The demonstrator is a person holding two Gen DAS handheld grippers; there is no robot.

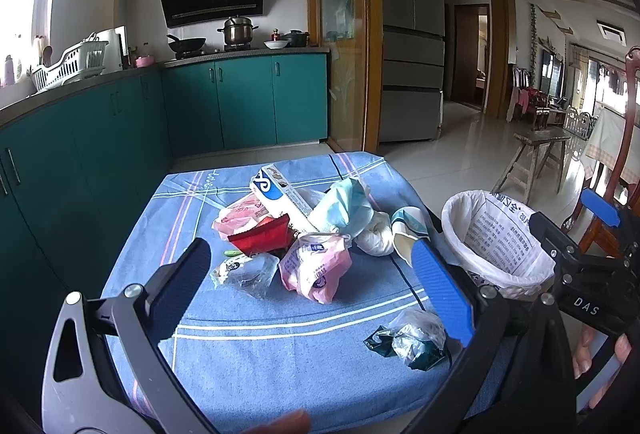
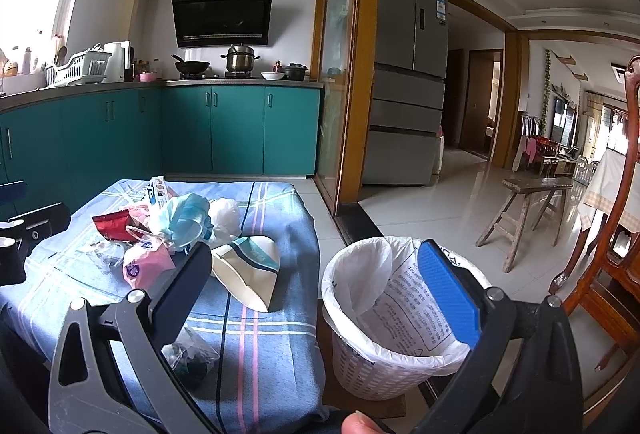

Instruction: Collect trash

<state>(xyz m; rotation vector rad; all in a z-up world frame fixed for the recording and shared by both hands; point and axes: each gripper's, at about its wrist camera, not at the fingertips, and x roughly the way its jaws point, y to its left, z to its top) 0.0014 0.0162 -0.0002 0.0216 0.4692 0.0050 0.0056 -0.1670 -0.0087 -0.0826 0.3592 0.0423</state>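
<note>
Both sets of jaws spread wide, nothing held. The left gripper (image 1: 316,294) hovers over the near half of the desk (image 1: 280,354), draped in a blue striped cloth, facing the pink printed plastic bag (image 1: 314,268) in the central trash heap. The right gripper (image 2: 324,286) hangs off the desk's right edge, above the white lattice waste basket with a white printed liner (image 2: 384,318). Judging by this, no piece is picked yet; next comes a descent and pinch on one. The crumpled clear-and-dark-green wrapper (image 1: 408,340) at the near right corner is partly hidden; the basket's depths can't be seen.
</note>
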